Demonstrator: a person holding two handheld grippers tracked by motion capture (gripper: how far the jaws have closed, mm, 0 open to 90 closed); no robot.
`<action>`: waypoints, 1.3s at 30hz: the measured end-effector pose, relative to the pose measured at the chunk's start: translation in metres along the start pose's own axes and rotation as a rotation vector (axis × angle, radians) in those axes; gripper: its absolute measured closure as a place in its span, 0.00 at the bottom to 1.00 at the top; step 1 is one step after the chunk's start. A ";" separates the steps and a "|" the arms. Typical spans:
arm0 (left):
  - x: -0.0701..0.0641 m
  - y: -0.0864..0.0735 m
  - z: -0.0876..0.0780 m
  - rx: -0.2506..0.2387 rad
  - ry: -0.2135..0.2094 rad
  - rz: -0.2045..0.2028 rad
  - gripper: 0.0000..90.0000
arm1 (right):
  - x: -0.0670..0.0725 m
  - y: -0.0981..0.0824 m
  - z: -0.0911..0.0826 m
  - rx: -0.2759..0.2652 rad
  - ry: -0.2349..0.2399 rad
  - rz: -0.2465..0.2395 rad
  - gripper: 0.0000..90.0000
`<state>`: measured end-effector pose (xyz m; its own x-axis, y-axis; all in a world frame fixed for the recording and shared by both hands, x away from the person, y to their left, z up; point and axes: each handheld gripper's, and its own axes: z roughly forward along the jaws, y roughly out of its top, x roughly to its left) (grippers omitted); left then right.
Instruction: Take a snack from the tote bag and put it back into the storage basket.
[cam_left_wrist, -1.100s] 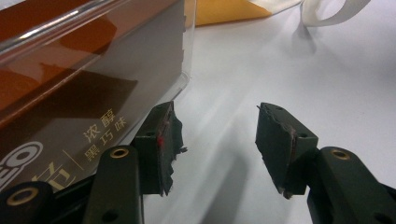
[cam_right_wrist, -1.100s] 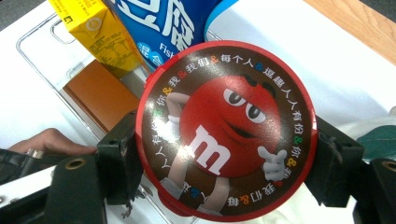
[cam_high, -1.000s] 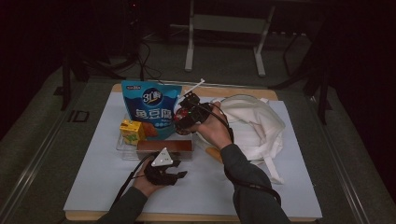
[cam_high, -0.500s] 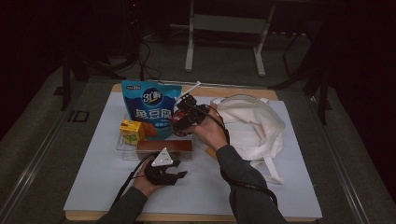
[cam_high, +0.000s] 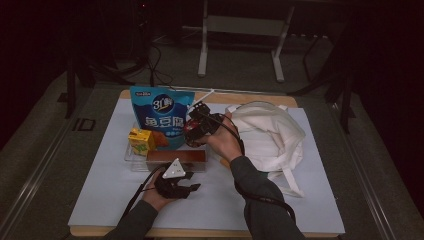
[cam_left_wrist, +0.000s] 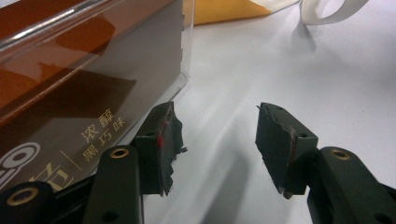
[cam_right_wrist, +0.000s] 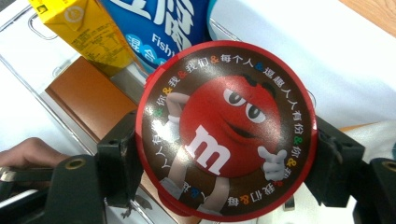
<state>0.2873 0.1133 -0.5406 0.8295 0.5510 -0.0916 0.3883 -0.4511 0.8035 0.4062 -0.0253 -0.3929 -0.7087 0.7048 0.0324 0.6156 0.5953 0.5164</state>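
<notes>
One round tin (cam_right_wrist: 226, 130), one pouch (cam_high: 161, 116), one carton (cam_high: 141, 139) — one bag (cam_high: 270, 135).

My left gripper (cam_high: 192, 188) rests low near the table's front edge with its jaws parted on nothing, while my right gripper (cam_high: 192, 134), arm stretched forward, is clamped on something round.
</notes>
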 end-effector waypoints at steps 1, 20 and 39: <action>0.000 0.000 0.000 0.000 0.001 0.001 0.53 | -0.001 0.000 0.001 0.000 -0.001 0.001 0.29; 0.000 0.000 0.000 0.004 0.000 0.004 0.53 | -0.007 -0.005 0.016 0.028 -0.026 0.034 0.29; 0.000 0.000 0.000 0.007 0.000 0.006 0.53 | -0.006 -0.006 0.028 0.052 -0.066 0.048 0.28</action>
<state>0.2875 0.1134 -0.5404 0.8321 0.5479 -0.0868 0.3859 -0.4592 0.8001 0.4168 -0.0224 -0.4204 -0.6546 0.7559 -0.0012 0.6666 0.5780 0.4706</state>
